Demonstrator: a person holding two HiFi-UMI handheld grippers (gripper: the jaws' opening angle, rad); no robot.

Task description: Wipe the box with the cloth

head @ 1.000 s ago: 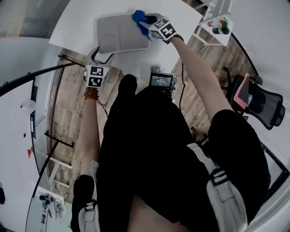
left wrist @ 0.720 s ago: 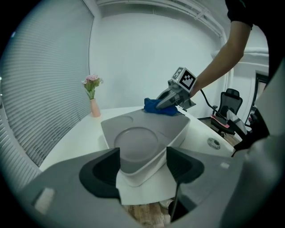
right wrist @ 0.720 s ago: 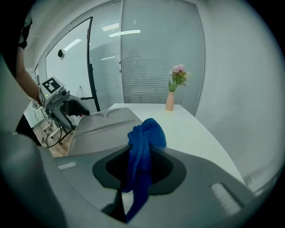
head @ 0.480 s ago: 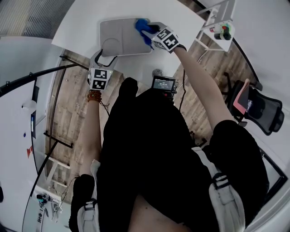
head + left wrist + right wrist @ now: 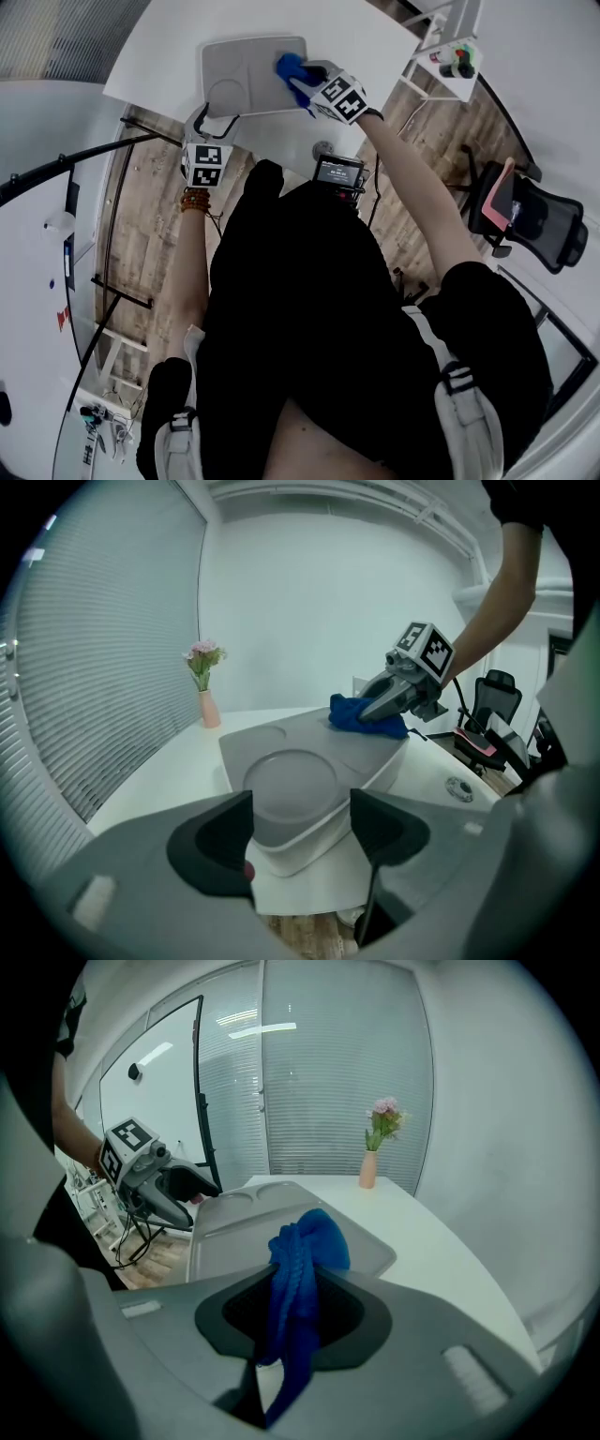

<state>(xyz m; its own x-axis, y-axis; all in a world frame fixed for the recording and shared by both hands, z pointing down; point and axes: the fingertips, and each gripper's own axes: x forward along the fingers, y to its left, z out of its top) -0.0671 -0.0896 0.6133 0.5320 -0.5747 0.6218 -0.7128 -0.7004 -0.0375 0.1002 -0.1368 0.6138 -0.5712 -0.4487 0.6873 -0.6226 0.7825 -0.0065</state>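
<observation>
In the head view both arms stretch forward over the white table [image 5: 159,52]: the right tool [image 5: 302,82] presses the blue cloth [image 5: 289,66] onto the right side of the grey box [image 5: 244,70], and the left tool [image 5: 214,120] sits at its near corner. The left gripper view shows its jaws wide, that corner between them. The right gripper view shows the jaws clamped on the bunched cloth.

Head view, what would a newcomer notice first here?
The bright blue cloth, pinched in the right gripper, rests on the grey box atop the white table. The left gripper, jaws apart, sits at the box's near end.
</observation>
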